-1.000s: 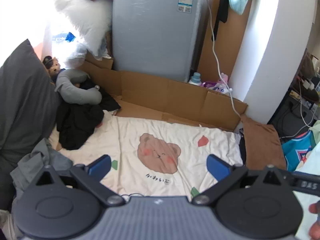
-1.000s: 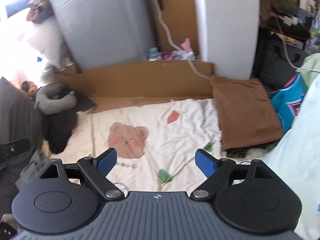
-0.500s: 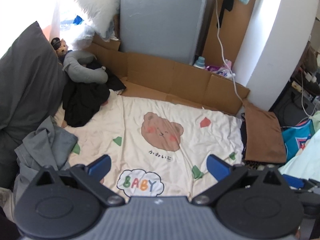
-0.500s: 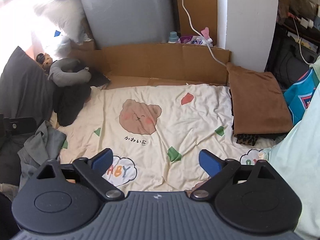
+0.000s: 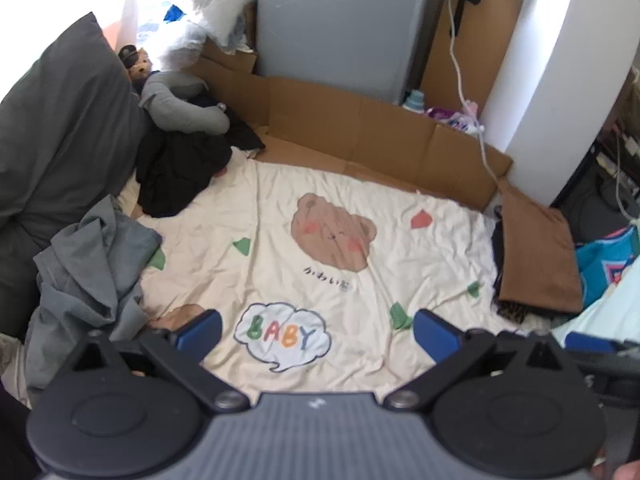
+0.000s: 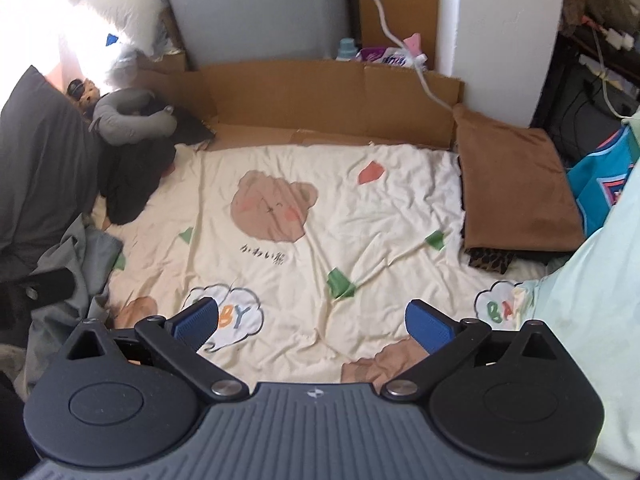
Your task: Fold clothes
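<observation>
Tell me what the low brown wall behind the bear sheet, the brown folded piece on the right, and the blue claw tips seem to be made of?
The low brown wall looks like matte corrugated cardboard: flat panels with creased folds. The brown folded piece seems a soft, napped fabric, perhaps fleece or suede-like; no sheen. The right claw fingertips look like blue ribbed rubber or plastic pads; which one is unclear.

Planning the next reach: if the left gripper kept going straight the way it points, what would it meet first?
Probably the cream bear-print sheet, around its BABY cloud print. The left gripper is open, empty and angled down at it, with nothing visible between; depth is uncertain.
</observation>
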Tool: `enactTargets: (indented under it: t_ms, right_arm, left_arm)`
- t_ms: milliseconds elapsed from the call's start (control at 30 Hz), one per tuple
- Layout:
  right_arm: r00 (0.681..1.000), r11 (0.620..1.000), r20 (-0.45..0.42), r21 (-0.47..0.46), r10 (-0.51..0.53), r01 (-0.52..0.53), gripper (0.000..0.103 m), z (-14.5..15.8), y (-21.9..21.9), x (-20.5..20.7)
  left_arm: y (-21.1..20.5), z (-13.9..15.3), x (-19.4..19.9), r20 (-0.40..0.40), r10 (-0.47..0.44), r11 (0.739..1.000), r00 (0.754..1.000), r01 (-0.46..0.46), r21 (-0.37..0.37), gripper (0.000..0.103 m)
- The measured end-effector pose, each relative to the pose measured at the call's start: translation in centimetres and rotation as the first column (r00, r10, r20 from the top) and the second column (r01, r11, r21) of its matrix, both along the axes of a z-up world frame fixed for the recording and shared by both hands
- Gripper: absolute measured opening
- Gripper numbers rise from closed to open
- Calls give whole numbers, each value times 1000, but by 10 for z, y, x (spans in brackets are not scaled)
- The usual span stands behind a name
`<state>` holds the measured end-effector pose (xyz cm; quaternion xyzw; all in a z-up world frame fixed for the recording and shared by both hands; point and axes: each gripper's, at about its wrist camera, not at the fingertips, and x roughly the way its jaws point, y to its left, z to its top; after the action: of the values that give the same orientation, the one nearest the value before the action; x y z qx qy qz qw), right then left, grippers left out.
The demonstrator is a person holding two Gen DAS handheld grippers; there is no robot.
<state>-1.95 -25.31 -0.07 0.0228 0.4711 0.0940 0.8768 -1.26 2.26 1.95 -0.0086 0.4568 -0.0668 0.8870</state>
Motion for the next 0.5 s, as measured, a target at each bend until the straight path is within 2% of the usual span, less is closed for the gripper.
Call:
enactTargets:
  t_ms: [100,333,500]
  right_arm:
    - [999,999,3,-18,35,-34,103,0,7,-2]
    - [996,996,-26,-21,86,-86,103,0,21,3]
    - [988,989,-42,-15,147,-147,103,-1,31,-1]
  left_arm:
    - [3,-8,-4,-19,48,999,999,-48,5,103]
    - [10,-15,-7,-26,111,991,993,-109,77,103]
    - [12,-21,-9,-45,136,989,990,-133,69,103]
